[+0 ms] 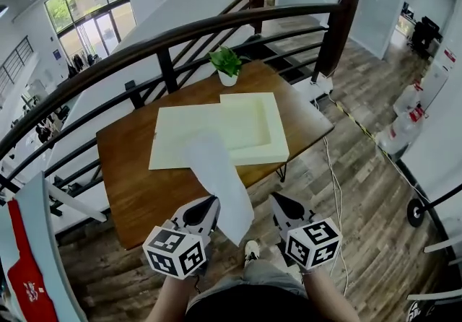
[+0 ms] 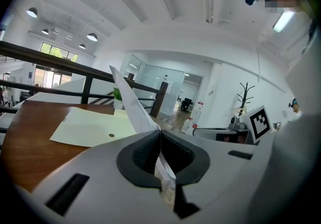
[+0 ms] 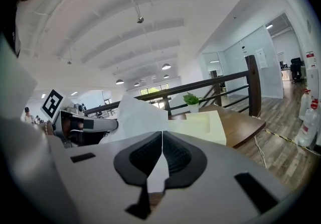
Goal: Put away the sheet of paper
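Pinching its near end in closed jaws, the left gripper (image 1: pixel 208 206) and right gripper (image 1: pixel 276 200) hold the sheet of paper (image 1: pixel 216 176) stretched lengthwise across the surface's (image 1: pixel 130 169) near edge, pointing at the cream tray (image 1: pixel 254 125) ahead.

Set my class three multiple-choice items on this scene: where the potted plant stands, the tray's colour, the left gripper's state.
1. The potted plant stands: A on the floor; B at the table's far edge, by the railing; C on a shelf.
2. The tray is: A pale yellow; B red; C black.
3. The left gripper is: A open, empty; B shut on the sheet of paper; C shut on the plant.
Key: B, it sits on wood beside the railing; A, its walls look cream; B, paper is pinched between its jaws.
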Tool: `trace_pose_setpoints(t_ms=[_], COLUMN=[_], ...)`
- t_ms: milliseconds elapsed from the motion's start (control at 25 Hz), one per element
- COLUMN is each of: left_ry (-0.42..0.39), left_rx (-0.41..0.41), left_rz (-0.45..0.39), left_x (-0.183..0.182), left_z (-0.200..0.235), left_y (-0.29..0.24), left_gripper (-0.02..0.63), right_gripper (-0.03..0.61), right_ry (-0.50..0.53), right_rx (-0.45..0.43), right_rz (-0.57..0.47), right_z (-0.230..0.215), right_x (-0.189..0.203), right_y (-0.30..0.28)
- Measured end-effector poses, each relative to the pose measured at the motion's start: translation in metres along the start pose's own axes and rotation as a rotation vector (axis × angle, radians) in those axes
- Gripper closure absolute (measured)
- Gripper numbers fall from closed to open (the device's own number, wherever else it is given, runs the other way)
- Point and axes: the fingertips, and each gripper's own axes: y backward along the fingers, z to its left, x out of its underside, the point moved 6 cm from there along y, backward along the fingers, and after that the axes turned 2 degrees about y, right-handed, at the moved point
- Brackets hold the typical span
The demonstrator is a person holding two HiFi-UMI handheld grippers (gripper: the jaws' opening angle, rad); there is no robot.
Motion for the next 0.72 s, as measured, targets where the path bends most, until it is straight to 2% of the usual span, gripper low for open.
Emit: trace_pose_setpoints(t_ms=[320,720], left_ry=[-0.015,0.006], left_rx=[-0.022,0.01], left_rz=[-0.03,-0.079], left_x=[-0.037,-0.057], left_z=[0.005,0.008], left_y=[-0.067,-0.111], left_gripper=[0.592,0.592], right_gripper=[0.551,0.551], right_ry=[0.009,-0.01], right_rx=[-0.028,-0.07], right_rz=[-0.004,0.01], right_z=[-0.066,-0.105], right_x=[-0.033,-0.041], right_y=[-0.039,-0.066])
